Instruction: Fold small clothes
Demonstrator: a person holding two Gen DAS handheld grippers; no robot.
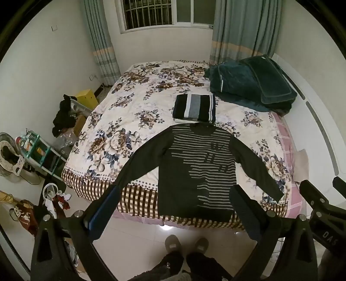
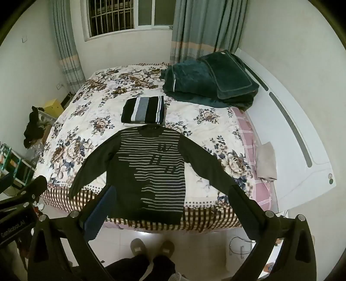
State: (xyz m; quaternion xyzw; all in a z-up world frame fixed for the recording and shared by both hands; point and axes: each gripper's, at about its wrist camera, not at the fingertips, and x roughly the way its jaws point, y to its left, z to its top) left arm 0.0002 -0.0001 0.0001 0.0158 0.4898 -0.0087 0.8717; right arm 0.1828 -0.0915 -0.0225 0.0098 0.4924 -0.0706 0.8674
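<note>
From the left wrist I see my left gripper spread wide and empty above the dark striped sweater, laid flat at the foot of the bed; a cluttered shelf shows only here

From the right wrist, my right gripper is equally released; only here a folded beige cloth lies by the white headboard

Barred window, teal curtains, bed
</note>
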